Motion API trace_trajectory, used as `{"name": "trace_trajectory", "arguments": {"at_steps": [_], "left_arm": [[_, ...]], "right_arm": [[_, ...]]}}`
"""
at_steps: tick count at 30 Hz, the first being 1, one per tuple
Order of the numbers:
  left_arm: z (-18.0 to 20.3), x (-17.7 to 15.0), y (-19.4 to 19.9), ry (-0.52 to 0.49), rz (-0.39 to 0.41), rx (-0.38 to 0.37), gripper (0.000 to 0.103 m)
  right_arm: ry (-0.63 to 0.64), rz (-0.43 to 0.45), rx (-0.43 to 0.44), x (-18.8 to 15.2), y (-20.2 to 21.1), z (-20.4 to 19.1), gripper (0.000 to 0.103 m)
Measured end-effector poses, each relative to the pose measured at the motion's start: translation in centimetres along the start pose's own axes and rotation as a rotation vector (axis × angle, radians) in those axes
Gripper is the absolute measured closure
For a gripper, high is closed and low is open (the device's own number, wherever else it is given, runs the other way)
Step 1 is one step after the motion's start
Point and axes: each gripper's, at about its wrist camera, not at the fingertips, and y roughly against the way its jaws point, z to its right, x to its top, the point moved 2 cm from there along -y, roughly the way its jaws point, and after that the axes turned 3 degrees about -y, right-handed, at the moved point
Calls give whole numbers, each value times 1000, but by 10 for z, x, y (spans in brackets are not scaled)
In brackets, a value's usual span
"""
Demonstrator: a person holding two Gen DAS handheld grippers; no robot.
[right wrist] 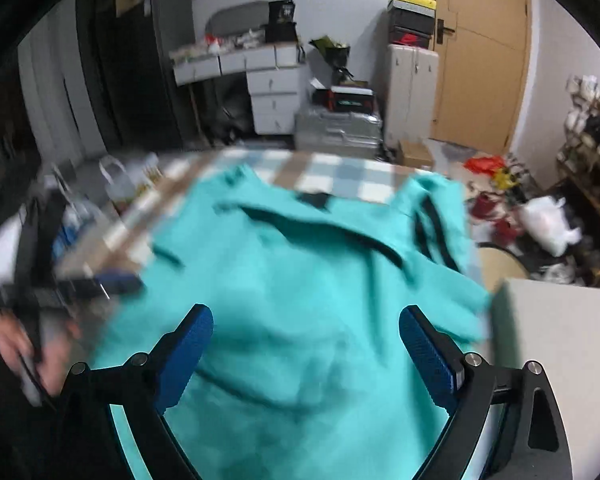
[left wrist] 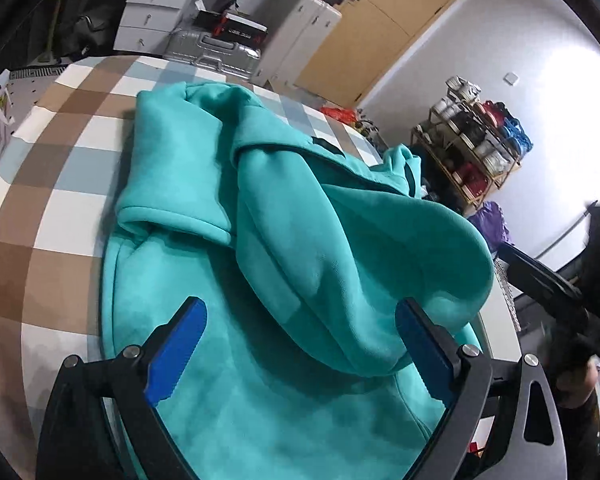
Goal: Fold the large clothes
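A large teal sweatshirt (left wrist: pixel 284 240) lies rumpled on a table with a brown, white and blue checked cloth (left wrist: pixel 52 208). One part is folded over its middle and a cuffed sleeve rests at the left. My left gripper (left wrist: pixel 302 308) hovers over the near part of the garment, its blue pads wide apart and nothing pinched between them. In the blurred right wrist view the same sweatshirt (right wrist: pixel 300 272) fills the middle. My right gripper (right wrist: pixel 306 314) stands open above it, also holding nothing. The checked cloth (right wrist: pixel 340 176) shows beyond it.
A hand (right wrist: pixel 20 344) holds the other gripper at the left edge. Beyond the table stand a silver suitcase (left wrist: pixel 212 54), white drawers (right wrist: pixel 274 96), a wooden door (right wrist: pixel 484 52) and a shoe rack (left wrist: pixel 472 148). A pale surface (right wrist: pixel 552 320) lies to the right.
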Motion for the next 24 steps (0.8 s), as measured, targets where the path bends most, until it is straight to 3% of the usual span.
{"name": "trace_trajectory", "arguments": {"at_steps": [1, 3, 4, 5, 6, 7, 10, 13, 15, 18, 19, 24], "left_arm": [[3, -2, -1, -1, -7, 4, 10], [-3, -9, -6, -7, -15, 12, 10], [-4, -10, -8, -10, -14, 22, 10], [-8, -11, -8, -14, -14, 30, 10], [-11, -13, -7, -22, -13, 42, 10], [-11, -12, -7, -26, -9, 54, 10], [-19, -13, -3, -5, 6, 57, 10], [-21, -8, -1, 20, 28, 53, 10], [-22, -5, -1, 29, 40, 61, 10], [-24, -4, 0, 51, 53, 60, 10], [-24, -4, 2, 56, 59, 59, 10], [-22, -6, 9, 40, 90, 83, 10]], "right_arm": [[-5, -31, 13, 7, -15, -8, 9], [1, -140, -61, 17, -60, -18, 14], [9, -205, -95, 18, -78, -19, 51], [24, -302, -115, 16, -101, -22, 100], [35, -397, -146, 16, -127, -22, 99], [28, -404, -168, 20, -134, -21, 99], [83, -326, -239, 58, -136, -23, 100], [79, -131, -251, 122, -109, -28, 100], [89, 63, -260, 159, -78, -35, 100], [47, 332, -288, 168, -48, -29, 99], [17, 367, -272, 156, -49, -24, 99], [31, 88, -218, 46, -106, -15, 99]]}}
